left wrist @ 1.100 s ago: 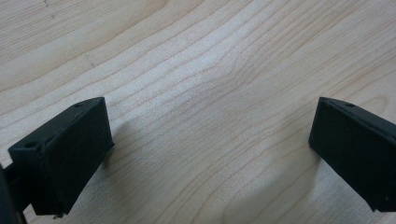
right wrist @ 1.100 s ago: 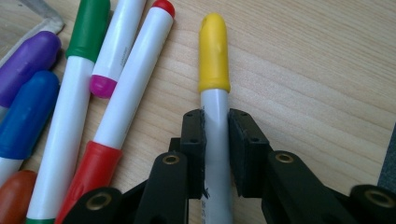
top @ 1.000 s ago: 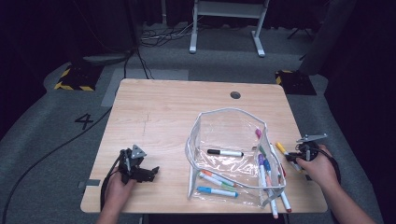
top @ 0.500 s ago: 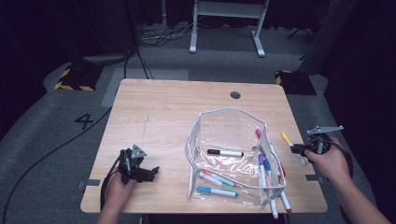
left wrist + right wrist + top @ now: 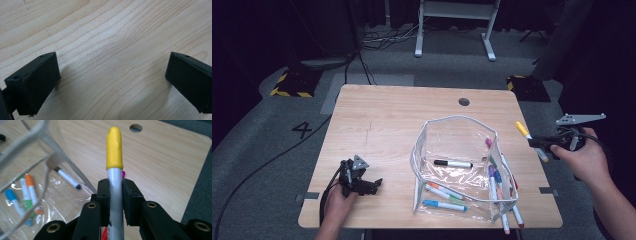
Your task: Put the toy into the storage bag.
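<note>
Yellow-capped marker [image 5: 114, 170] now riding clamped in right gripper [image 5: 539, 146], lifted off the table beside the clear pouch [image 5: 457, 165], ready for dropping in; left gripper [image 5: 112, 80] resting wide open, empty.

A white marker with a yellow cap [image 5: 114, 147] is held tilted above the table's right edge.

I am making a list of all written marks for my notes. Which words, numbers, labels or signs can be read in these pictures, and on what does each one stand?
"4": a large dark number on the grey floor, left of the table.
Yellow marker held in the right gripper: no print can be read on its barrel.
Markers in the clear bag: any print is too small to read.
</note>
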A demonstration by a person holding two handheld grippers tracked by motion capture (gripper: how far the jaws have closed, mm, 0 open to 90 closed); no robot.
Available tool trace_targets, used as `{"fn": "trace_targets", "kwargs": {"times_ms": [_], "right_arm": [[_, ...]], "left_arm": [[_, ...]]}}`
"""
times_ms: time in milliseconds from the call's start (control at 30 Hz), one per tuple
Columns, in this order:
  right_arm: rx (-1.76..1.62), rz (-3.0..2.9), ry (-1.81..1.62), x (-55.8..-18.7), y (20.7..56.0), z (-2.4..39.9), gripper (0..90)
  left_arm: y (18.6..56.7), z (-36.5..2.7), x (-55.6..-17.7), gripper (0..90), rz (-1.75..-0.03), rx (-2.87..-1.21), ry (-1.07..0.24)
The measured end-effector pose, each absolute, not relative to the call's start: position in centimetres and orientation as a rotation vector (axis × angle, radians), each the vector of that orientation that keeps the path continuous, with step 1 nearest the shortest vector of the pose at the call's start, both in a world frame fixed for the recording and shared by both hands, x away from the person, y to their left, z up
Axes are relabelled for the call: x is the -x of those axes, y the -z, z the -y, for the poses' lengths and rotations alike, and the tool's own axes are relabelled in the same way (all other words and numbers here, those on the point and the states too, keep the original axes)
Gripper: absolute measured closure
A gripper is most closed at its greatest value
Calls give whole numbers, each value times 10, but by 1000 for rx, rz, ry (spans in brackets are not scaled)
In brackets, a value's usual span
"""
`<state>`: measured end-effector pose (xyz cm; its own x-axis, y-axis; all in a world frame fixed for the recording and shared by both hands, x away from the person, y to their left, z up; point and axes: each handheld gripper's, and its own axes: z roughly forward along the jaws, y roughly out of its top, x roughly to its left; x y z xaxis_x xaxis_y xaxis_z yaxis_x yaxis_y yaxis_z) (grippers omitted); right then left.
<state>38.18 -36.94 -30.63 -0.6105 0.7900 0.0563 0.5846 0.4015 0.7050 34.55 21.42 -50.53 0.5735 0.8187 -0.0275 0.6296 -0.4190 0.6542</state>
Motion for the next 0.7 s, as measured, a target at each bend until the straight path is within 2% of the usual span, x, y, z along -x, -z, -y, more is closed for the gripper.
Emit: {"fn": "trace_targets", "kwargs": {"times_ms": [367,700], "right_arm": [[-1074,-2465,-1095,-372,262,331,774],[-873,-2618,-1096,-369,252,269,773]], "left_arm": [[505,-214,-346,0,-1151,-2181,-396],[505,-214,-346,0,-1151,-2181,-395]]}}
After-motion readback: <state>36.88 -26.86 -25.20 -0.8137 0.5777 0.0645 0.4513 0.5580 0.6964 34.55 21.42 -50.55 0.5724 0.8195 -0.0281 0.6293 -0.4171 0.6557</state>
